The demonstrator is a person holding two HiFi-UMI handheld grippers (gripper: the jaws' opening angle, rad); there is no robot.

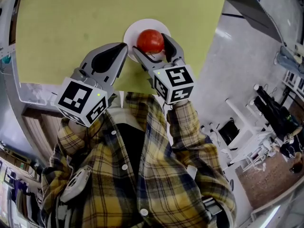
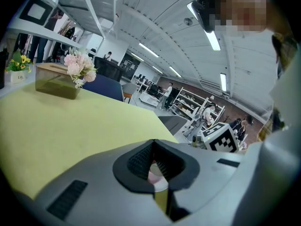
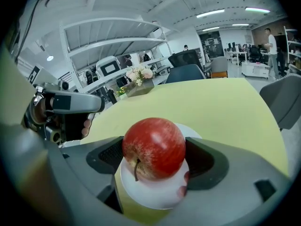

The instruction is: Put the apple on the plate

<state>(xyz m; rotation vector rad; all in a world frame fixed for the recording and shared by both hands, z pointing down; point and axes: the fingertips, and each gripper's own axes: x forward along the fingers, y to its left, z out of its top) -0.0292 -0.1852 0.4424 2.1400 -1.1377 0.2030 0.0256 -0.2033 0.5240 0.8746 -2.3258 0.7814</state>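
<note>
A red apple (image 1: 150, 41) (image 3: 154, 147) sits between the jaws of my right gripper (image 1: 151, 44) (image 3: 153, 160), which is shut on it. Right under the apple lies a small white plate (image 1: 133, 29) (image 3: 155, 195) on the yellow-green table (image 1: 95, 13); I cannot tell whether apple and plate touch. My left gripper (image 1: 122, 50) (image 2: 153, 167) is just left of the plate with its jaws shut and nothing held. Through the small gap at its pads, the left gripper view shows a sliver of the plate. The left gripper (image 3: 61, 108) also shows at the left of the right gripper view.
A wooden box (image 2: 57, 81) with pink flowers (image 2: 77, 67) stands at the far side of the table. The table's right edge (image 1: 216, 37) drops to a grey floor. A blue chair (image 3: 188, 72) stands beyond the table. My plaid sleeves fill the lower head view.
</note>
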